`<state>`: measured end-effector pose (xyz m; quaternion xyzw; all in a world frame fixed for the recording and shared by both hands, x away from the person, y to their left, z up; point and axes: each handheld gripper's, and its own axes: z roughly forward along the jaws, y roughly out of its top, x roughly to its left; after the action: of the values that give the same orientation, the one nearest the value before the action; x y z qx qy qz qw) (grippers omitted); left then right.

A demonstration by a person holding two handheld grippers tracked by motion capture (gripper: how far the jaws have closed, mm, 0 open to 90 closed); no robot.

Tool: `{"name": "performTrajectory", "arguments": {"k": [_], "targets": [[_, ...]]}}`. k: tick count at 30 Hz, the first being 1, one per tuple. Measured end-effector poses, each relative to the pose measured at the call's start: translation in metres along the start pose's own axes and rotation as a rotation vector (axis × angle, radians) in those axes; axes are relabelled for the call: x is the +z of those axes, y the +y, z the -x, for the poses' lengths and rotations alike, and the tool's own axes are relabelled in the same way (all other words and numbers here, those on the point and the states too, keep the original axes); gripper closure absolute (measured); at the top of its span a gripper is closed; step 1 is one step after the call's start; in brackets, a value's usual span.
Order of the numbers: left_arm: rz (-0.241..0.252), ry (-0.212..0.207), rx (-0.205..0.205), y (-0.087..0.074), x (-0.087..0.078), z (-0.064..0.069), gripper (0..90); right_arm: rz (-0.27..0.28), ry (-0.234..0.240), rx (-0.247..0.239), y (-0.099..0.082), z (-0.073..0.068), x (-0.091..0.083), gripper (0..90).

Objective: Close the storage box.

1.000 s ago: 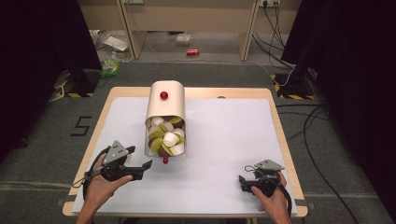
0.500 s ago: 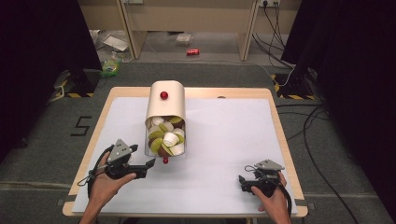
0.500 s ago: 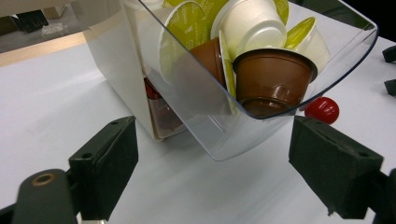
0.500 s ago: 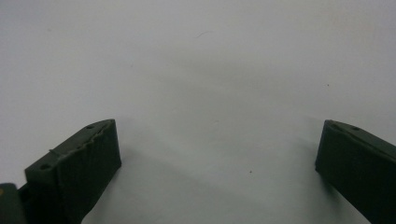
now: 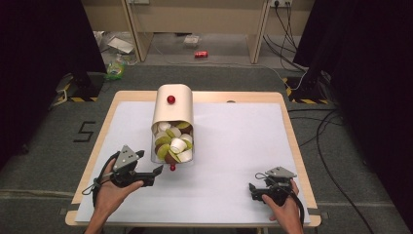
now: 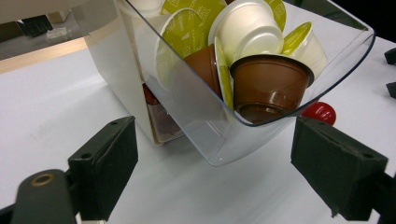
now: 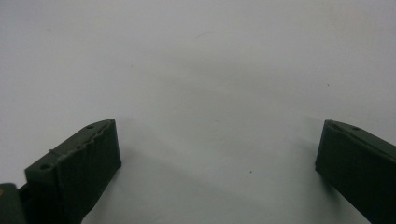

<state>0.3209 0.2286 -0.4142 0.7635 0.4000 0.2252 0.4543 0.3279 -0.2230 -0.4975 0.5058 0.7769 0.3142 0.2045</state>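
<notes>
A cream capsule dispenser with a red knob on top lies at the table's middle left. Its clear drawer stands pulled out toward me, full of green, white and brown coffee capsules. A small red knob marks the drawer's front. My left gripper points at that front from the left. It is open, its jaws have just been opening a little, and they straddle the drawer's clear corner without touching it; the red knob lies beyond the right jaw. My right gripper rests open near the front right, with bare white surface between its jaws.
A white mat covers the wooden table. Open mat lies between the two grippers and right of the dispenser. On the floor beyond are a red can, litter and cables.
</notes>
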Motion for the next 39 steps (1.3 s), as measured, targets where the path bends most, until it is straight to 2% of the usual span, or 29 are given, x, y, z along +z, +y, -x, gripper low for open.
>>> {"name": "performTrajectory", "arguments": {"k": [22,25,28,30,33,39], "targets": [[0.009,0.017,-0.007,0.0002,0.0045,0.0051,11.0,0.0,0.001,0.0,0.0,0.0001,0.0,0.3],[0.026,0.01,-0.027,0.0011,0.004,0.0045,11.1,0.0,0.001,0.001,0.0,0.0001,0.0,0.4],[0.043,0.031,-0.018,0.0038,0.0028,0.0051,15.3,0.0,0.0,0.0,0.0,0.0001,0.0,0.4],[0.035,0.042,-0.005,0.0051,0.0029,0.0036,15.4,0.0,0.001,0.0,0.0,0.0001,0.0,0.3],[0.029,0.025,-0.019,0.0042,0.0043,0.0026,15.0,0.0,0.001,0.001,0.0,0.0001,0.0,0.3],[0.036,0.02,-0.03,0.0058,0.0049,0.0016,14.6,0.0,0.0,0.0,0.0,0.0001,0.0,0.4]]}}
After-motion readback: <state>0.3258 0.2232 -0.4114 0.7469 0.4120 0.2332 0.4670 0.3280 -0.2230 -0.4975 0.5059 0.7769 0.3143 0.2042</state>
